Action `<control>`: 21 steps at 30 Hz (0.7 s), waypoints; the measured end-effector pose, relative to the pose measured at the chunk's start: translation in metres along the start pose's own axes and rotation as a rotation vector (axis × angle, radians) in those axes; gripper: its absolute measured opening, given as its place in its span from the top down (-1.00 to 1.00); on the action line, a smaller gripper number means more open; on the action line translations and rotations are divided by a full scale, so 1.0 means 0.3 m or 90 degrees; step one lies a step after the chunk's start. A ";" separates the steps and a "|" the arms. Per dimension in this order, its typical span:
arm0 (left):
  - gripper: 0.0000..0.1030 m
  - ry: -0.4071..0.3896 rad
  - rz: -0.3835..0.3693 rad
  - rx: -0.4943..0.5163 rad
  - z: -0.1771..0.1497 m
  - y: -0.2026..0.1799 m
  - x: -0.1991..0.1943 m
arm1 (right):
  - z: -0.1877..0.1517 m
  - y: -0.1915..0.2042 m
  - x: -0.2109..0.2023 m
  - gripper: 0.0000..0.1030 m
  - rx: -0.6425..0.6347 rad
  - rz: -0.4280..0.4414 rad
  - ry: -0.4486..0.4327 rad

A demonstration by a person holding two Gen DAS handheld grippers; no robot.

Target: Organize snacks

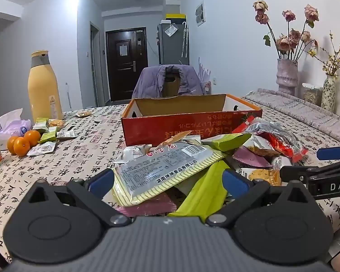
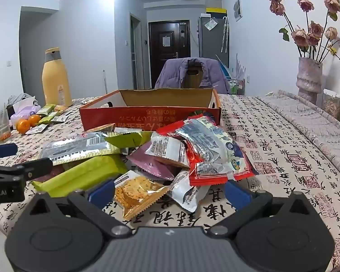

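A heap of snack packets lies in front of an open red cardboard box. My left gripper is open, its fingers on either side of a long silver-and-yellow packet and a green packet. My right gripper is open around an orange cracker packet and a white packet, below a red-and-silver packet. Each gripper shows at the edge of the other's view: the right one, the left one. Neither grips anything.
A yellow bottle, three oranges, a tissue pack and several loose packets sit at the left. Vases with dried flowers stand at the right. A chair with a purple jacket is behind the box.
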State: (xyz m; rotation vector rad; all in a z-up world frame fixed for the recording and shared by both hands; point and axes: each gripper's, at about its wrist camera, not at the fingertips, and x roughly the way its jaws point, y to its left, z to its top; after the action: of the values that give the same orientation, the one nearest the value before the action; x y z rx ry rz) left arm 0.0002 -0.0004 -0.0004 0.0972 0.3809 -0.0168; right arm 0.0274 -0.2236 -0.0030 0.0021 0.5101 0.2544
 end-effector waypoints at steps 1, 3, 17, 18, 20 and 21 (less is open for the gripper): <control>-1.00 0.003 0.002 0.001 -0.001 -0.003 0.001 | -0.001 0.001 0.000 -1.00 -0.001 -0.002 0.000; -1.00 0.009 0.005 -0.001 -0.004 -0.010 0.002 | -0.004 0.002 0.003 -1.00 -0.003 -0.006 0.002; -1.00 0.013 -0.018 -0.048 -0.019 0.026 0.026 | -0.010 -0.002 0.005 -1.00 -0.001 -0.005 0.000; -1.00 0.013 -0.018 -0.048 -0.019 0.025 0.026 | -0.009 -0.002 0.005 -1.00 -0.001 -0.005 0.000; -1.00 0.012 -0.019 -0.051 -0.020 0.026 0.026 | -0.010 0.000 0.008 -1.00 -0.002 -0.005 0.002; -1.00 0.012 -0.019 -0.052 -0.020 0.026 0.027 | -0.010 0.001 0.007 -1.00 -0.002 -0.005 0.002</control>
State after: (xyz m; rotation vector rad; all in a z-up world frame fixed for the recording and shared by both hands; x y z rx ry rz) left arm 0.0057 0.0081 -0.0082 0.0103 0.4017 -0.0297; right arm 0.0278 -0.2229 -0.0066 -0.0034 0.5124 0.2482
